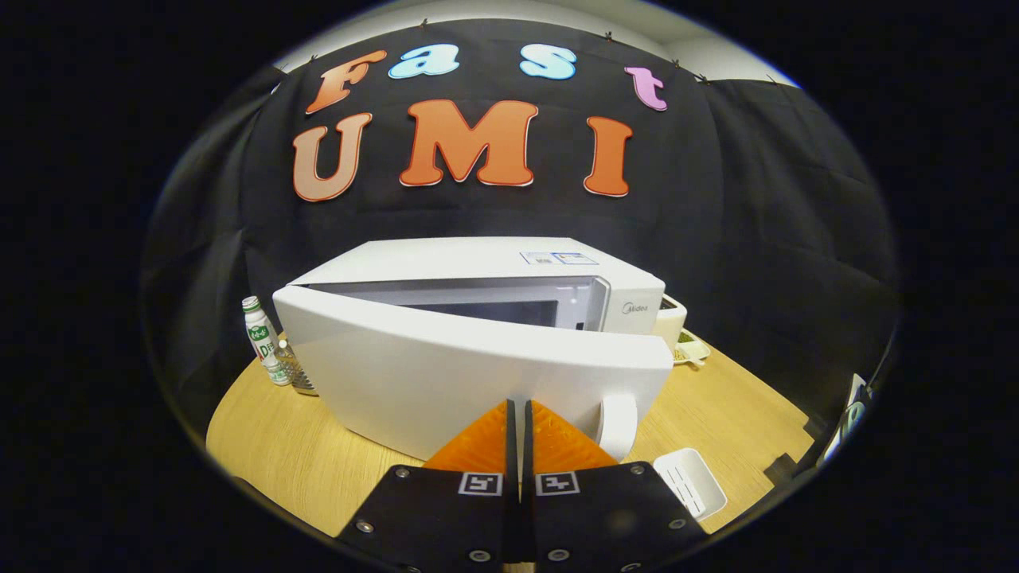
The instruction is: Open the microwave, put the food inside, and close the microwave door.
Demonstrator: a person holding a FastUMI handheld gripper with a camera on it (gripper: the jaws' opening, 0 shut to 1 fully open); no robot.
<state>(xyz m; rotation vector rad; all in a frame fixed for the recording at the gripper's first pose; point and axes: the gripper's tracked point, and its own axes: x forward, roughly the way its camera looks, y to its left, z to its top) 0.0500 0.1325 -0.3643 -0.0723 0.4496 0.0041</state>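
A white microwave (493, 267) stands on the wooden table (318, 461) ahead of me. Its door (446, 374) is swung partly open toward me, hinged on the left, and a strip of the dark cavity (493, 310) shows behind its top edge. The door handle (619, 426) sits at the door's right end, just right of my fingertips. My gripper (519, 402) is shut with nothing between its fingers, and the tips are right at the outer face of the door. I cannot tell whether they touch it.
A small bottle (263, 341) with a green label stands left of the microwave, with a clear object (296, 372) beside it. A white tray (691, 481) lies on the table right of my fingers. Another white dish (691, 348) sits behind the microwave's right side.
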